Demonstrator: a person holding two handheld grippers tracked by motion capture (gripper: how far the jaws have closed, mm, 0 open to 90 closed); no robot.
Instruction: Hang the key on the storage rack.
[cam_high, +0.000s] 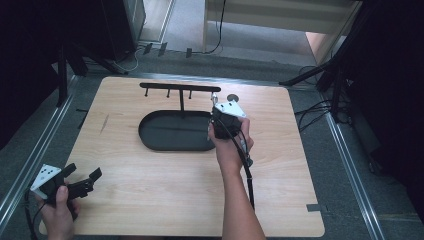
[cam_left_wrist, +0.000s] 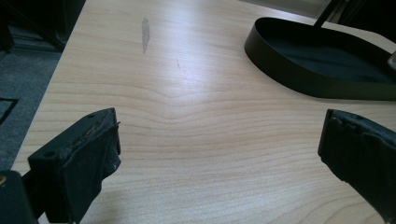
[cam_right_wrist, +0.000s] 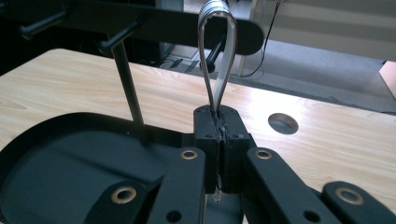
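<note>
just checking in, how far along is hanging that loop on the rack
Done: the right gripper is shut on the loop and holds it up by the rack's bar. In hand: lining it up with a peg. Left: it isn't seen on a peg yet. The left gripper is open near the table corner.

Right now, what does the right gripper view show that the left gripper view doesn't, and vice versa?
Right gripper view: the right hand-held gripper shut on a thin silver metal loop raised toward the black peg bar, plus a round hole in the tabletop. Left gripper view: the left hand-held gripper open over bare wood, and a grey smudge. Both: the black oval tray and the light wooden table.
</note>
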